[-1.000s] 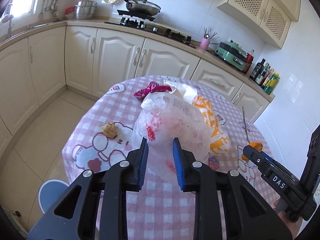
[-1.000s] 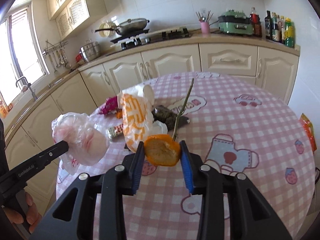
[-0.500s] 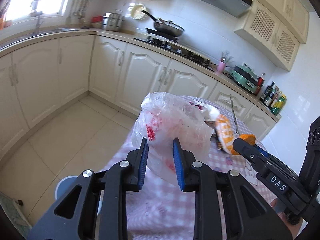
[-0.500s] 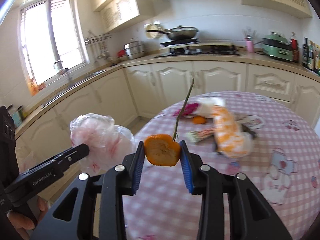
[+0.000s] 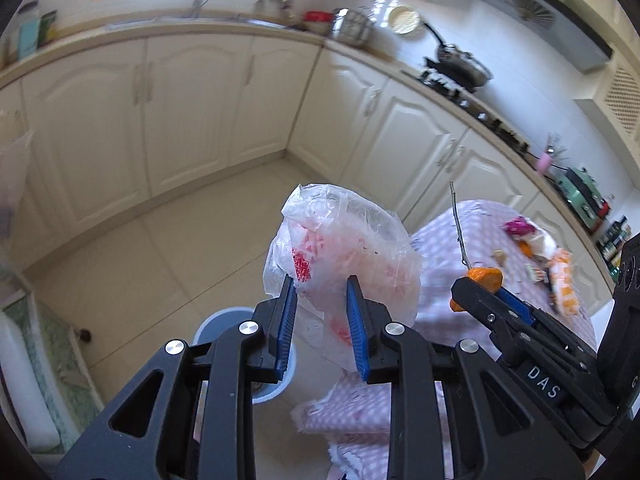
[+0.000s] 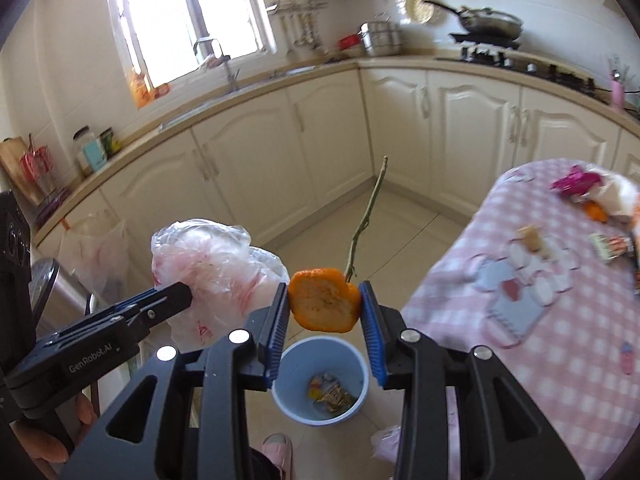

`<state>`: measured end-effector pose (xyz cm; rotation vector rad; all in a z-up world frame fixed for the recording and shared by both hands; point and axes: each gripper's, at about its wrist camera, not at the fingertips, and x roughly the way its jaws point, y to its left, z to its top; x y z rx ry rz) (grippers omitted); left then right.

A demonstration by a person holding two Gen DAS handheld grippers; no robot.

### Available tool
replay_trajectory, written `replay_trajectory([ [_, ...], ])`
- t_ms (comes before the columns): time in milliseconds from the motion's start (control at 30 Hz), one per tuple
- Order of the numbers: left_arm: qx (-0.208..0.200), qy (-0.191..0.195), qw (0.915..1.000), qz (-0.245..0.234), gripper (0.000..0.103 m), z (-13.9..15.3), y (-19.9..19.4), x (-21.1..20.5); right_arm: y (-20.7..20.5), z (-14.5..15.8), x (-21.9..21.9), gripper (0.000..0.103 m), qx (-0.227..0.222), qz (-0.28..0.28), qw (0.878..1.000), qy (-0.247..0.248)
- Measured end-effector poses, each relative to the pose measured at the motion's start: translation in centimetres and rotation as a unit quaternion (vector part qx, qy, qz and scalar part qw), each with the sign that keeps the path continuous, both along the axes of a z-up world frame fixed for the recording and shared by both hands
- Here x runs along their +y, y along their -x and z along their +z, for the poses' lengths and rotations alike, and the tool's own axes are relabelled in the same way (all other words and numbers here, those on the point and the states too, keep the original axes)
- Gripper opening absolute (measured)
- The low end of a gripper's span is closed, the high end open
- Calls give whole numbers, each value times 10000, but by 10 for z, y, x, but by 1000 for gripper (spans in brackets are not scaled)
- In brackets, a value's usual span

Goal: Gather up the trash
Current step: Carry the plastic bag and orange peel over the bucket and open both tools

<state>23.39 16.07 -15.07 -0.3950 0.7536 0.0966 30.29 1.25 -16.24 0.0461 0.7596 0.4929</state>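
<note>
My left gripper (image 5: 319, 295) is shut on a crumpled clear plastic bag (image 5: 340, 256) with red print, held in the air above the floor. The bag also shows in the right wrist view (image 6: 216, 272). My right gripper (image 6: 324, 307) is shut on an orange peel (image 6: 324, 305) with a thin green stem sticking up; it also shows in the left wrist view (image 5: 484, 278). A light blue trash bin (image 6: 320, 388) with some wrappers inside stands on the floor right below the peel. In the left wrist view the bin (image 5: 212, 322) is partly hidden behind my fingers.
The round table with a pink checked cloth (image 6: 560, 320) is to the right, with a magenta wrapper (image 6: 574, 178), an orange bit (image 6: 594, 212) and other scraps on it. White kitchen cabinets (image 6: 320, 148) line the walls. A foot in a pink slipper (image 6: 276, 450) is near the bin.
Both grippers have swung left, away from the table and out over the floor, still holding the bag and the peel. The blue bin has come into view under them.
</note>
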Motion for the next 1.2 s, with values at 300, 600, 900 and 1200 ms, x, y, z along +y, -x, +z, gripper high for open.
replay_trajectory([
  [300, 841, 127, 9958, 351, 25, -57, -23, 41, -28, -59, 55, 35, 608, 323, 9971, 310],
  [600, 1085, 295, 9932, 292, 31, -87, -45, 53, -53, -91, 74, 35, 971, 371, 9937, 419],
  [900, 1171, 435, 9917, 307, 54, -100, -55, 59, -69, -105, 79, 35, 1165, 399, 9913, 474],
  [1200, 1156, 449, 9915, 382, 54, -99, -53, 64, -71, -113, 91, 35, 1236, 481, 9899, 508],
])
